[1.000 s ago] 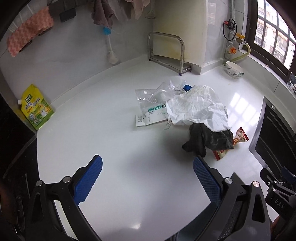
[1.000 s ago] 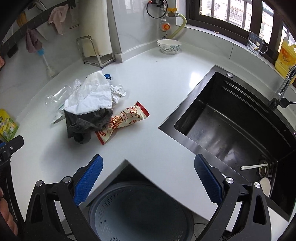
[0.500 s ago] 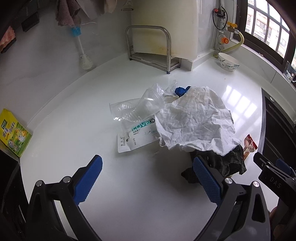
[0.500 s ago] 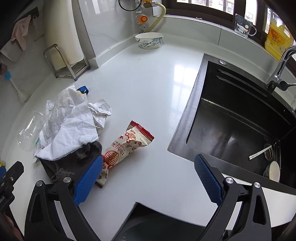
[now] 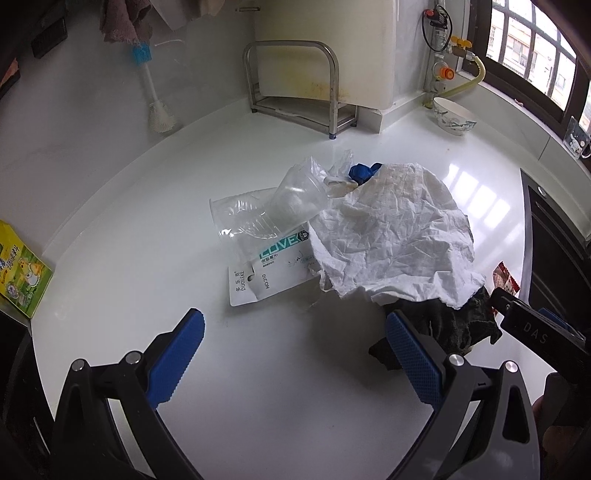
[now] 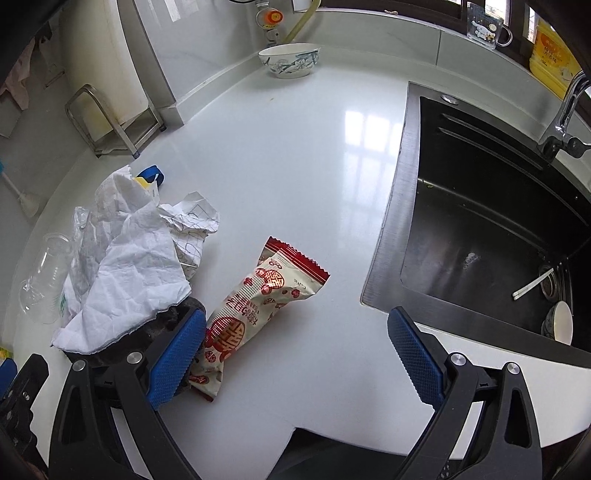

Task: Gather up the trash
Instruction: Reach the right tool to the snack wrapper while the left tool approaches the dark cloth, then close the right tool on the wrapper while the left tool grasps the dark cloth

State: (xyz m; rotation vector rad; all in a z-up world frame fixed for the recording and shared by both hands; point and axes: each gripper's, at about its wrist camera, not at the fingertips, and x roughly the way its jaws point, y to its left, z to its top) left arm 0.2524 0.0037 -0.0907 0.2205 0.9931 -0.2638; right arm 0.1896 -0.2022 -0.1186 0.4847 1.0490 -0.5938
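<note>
Fingers point(image 6: 179, 358) of both tools are spreading wide, empty; right ones should be straddling the snack wrapper point(image 6: 255, 306) at eleven o'clock, squeezing mid-pack against the tabletop point(image 6: 295, 155).

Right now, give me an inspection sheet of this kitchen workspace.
Surface: white countertop, glossy.
Job's things: red snack wrapper; crumpled white paper draped over a dark rag; clear plastic cup lying on a glove package; a blue item behind the pile.
Clutter: patterned bowl, metal rack, brush.
Grippers: left tool open, empty; right tool open, one finger beside the wrapper.
Cables: black loop on the wall.
Surroundings: dark sink, window.
</note>
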